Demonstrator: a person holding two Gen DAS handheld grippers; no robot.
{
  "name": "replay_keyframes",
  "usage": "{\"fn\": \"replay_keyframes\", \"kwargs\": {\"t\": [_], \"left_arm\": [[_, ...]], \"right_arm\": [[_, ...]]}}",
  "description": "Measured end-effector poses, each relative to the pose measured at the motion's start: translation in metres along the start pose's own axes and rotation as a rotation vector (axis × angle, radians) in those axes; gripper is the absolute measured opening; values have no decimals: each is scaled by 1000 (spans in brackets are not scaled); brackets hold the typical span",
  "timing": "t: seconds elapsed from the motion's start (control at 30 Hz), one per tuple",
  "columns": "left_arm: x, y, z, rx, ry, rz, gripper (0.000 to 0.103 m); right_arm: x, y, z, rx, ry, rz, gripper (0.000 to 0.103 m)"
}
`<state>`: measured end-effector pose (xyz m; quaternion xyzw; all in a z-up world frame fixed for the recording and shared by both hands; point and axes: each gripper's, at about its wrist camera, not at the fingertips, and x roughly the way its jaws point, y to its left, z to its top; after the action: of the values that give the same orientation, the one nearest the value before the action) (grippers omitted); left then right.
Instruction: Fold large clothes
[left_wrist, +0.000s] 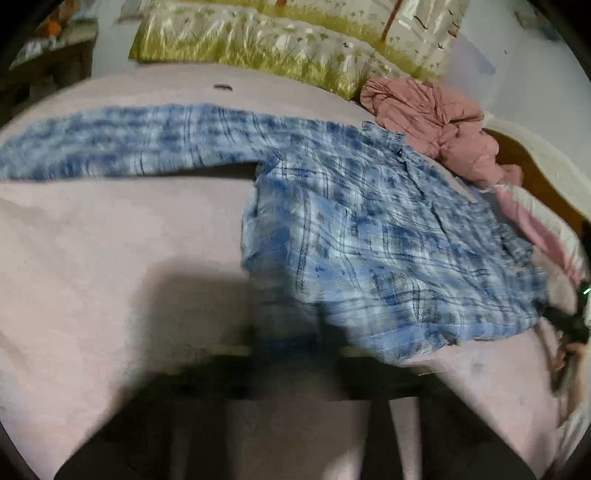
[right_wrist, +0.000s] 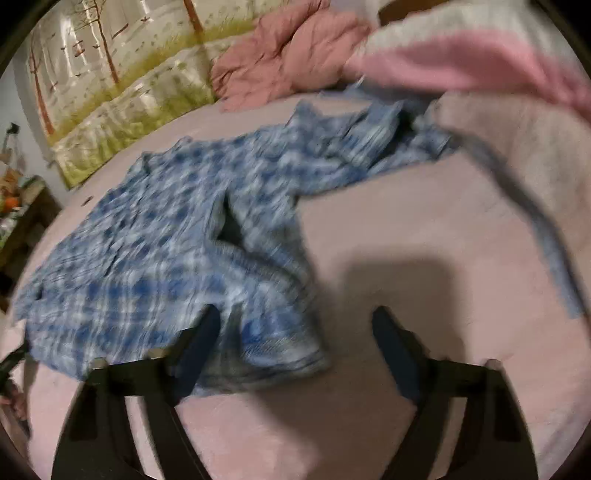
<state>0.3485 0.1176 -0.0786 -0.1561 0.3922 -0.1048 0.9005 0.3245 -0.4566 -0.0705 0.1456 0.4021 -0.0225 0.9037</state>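
Note:
A blue and white plaid shirt (left_wrist: 369, 236) lies spread on a pale pink bed sheet (left_wrist: 110, 258), one sleeve stretched out to the left. My left gripper (left_wrist: 295, 354) sits at the shirt's near hem; its fingers are a dark blur and the hem covers the tips. In the right wrist view the same shirt (right_wrist: 166, 240) lies left of centre. My right gripper (right_wrist: 299, 325) is open; its left finger (right_wrist: 207, 332) touches the shirt's near edge and its right finger (right_wrist: 391, 339) is over bare sheet (right_wrist: 406, 221).
A crumpled pink garment (left_wrist: 439, 122) (right_wrist: 280, 48) lies at the back by the green-patterned pillows (left_wrist: 258, 40) (right_wrist: 122, 99). A pink and white blanket (right_wrist: 461, 55) is bunched at the right. The other gripper shows at the right edge (left_wrist: 569, 321).

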Motion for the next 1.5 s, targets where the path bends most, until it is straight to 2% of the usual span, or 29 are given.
{"fn": "replay_keyframes", "kwargs": {"t": [0.03,0.1,0.13,0.17,0.2,0.33,0.37,0.43,0.47,0.5,0.53,0.57,0.6,0.67,0.73,0.8,0.83,0.9,0.97,1.03,1.1,1.17,1.27,1.37,1.43,1.5], "left_arm": [[-4,0,-1,-6,-22,-3,10],[-20,-7,0,15,-103,35,10],[-27,-13,1,43,-133,82,10],[-29,-21,2,72,-137,142,10],[-27,-24,4,86,-120,171,10],[-4,-17,-7,41,-16,205,11],[-4,-18,-9,49,-24,208,11],[-11,-18,-8,51,-53,187,12],[-13,-17,-8,47,-63,170,16],[-14,-15,-9,36,-66,162,30],[-15,-12,-10,19,-64,167,40],[-16,-9,-9,1,-68,193,63],[-18,-8,-10,-20,-85,241,74],[-25,-5,-10,-63,-118,295,75],[-28,2,-10,-121,-92,220,75],[-26,11,-14,-227,-33,115,75],[-29,10,-16,-251,-32,88,75],[-33,1,-20,-264,1,37,75],[-35,-9,-28,-289,48,-19,75],[-36,-19,-36,-309,62,-44,77],[-28,-26,-38,-289,53,-68,95],[-19,-29,-33,-274,16,-75,103],[-3,-40,-22,-219,-22,9,103],[11,-48,-16,-166,-14,80,103],[16,-46,-12,-180,-21,82,103],[20,-41,-5,-212,-40,85,103]], "right_arm": [[-2,6,0,-30,-35,-40,3],[-23,17,4,-60,-155,-54,2],[-30,19,8,-48,-176,-32,2],[-33,17,12,-31,-171,-4,2],[-31,14,14,-14,-146,7,3],[9,-4,4,15,20,-72,5],[15,-10,0,23,42,-66,5],[13,-14,1,39,16,-51,8],[9,-14,2,39,-1,-70,21],[3,-13,2,36,-28,-107,30],[-3,-14,2,39,-58,-139,50],[-9,-15,1,53,-82,-142,65],[-14,-16,1,79,-89,-120,67],[-20,-20,2,171,-50,-34,68],[-19,-23,-6,279,59,105,76],[-19,-18,-22,318,120,227,76],[-18,-13,-32,316,145,253,76],[-14,1,-44,291,167,284,77],[-16,14,-49,253,142,251,79],[-13,22,-51,260,119,253,82],[-8,30,-54,259,97,241,84],[-6,42,-55,196,66,213,92],[0,56,-55,94,42,144,90],[5,51,-50,155,11,140,89],[11,42,-43,228,-16,182,90],[19,34,-35,254,-25,234,95]]}}
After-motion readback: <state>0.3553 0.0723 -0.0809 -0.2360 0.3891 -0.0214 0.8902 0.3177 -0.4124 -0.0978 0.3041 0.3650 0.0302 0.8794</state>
